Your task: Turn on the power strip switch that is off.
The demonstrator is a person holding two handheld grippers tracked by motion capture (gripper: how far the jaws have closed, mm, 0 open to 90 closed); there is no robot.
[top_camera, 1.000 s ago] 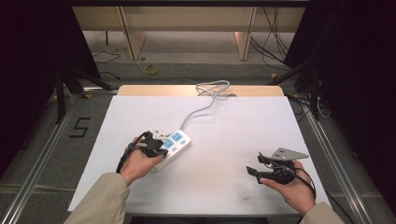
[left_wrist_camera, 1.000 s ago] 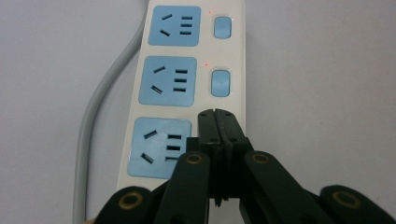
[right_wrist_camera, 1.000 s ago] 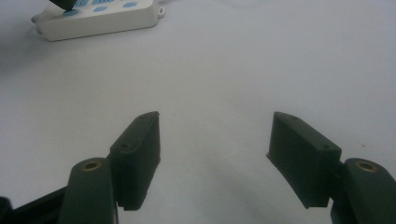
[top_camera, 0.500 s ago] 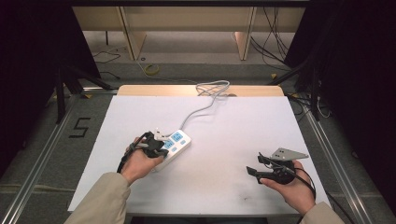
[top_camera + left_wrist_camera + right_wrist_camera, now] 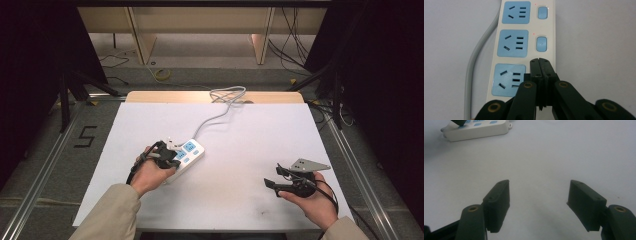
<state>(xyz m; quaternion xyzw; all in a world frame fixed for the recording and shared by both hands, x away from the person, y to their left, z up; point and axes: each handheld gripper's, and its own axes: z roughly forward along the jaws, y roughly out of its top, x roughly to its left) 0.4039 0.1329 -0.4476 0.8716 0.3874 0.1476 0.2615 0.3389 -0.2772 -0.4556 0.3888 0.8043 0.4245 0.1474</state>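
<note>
Left gripper [image 5: 539, 61]: black jaws pressed together, nothing between them, tips set down on the white plastic power strip [image 5: 521, 45] with 3 pale-blue socket panels and blue rocker switches. Tips sit on the switch column, just below the 2nd blue switch [image 5: 541, 44], right of the nearest socket panel [image 5: 509, 80]. Whether they press the nearest switch cannot be told; the jaws cover it. Tiny red lights beside the 2 far switches.

High view: left gripper [image 5: 172, 152] over the near end of the strip [image 5: 192, 150], left hand [image 5: 150, 172] behind it, beige sleeve [image 5: 107, 215] entering from the near edge. Strip lies left of centre on the white table sheet [image 5: 250, 150], angled; its grey cable [image 5: 210, 120] runs to the far edge and coils there.

Right gripper [image 5: 539, 197]: jaws spread wide, empty, above bare sheet. High view: right gripper [image 5: 272, 185] near right, well apart from the strip, right hand [image 5: 312, 200] holding it.
</note>
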